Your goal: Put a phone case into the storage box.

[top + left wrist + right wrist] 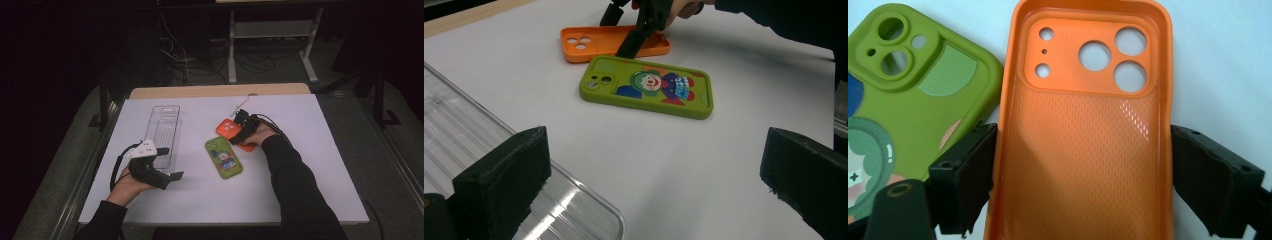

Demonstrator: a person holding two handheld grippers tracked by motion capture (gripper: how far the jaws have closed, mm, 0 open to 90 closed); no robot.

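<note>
An orange phone case [227, 129] [589, 44] lies inside-up on the white table, its camera holes at the far end. My right gripper [241, 137] [1083, 165] straddles it, and both black pads [968, 170] touch its long sides. A green phone case [223, 157] [649, 87] [913, 85] with a cartoon clown lies flat just beside the orange one. My left gripper [170, 163] [654, 170] rests at the table's left with its jaws wide apart and nothing between them, pointing toward the two cases.
A clear plastic tray [165, 127] [469, 135] lies lengthwise at the left, its near corner beside my left gripper. The white table top [300, 175] has bare room at the right and front. Table legs and cables stand on the floor beyond the far edge.
</note>
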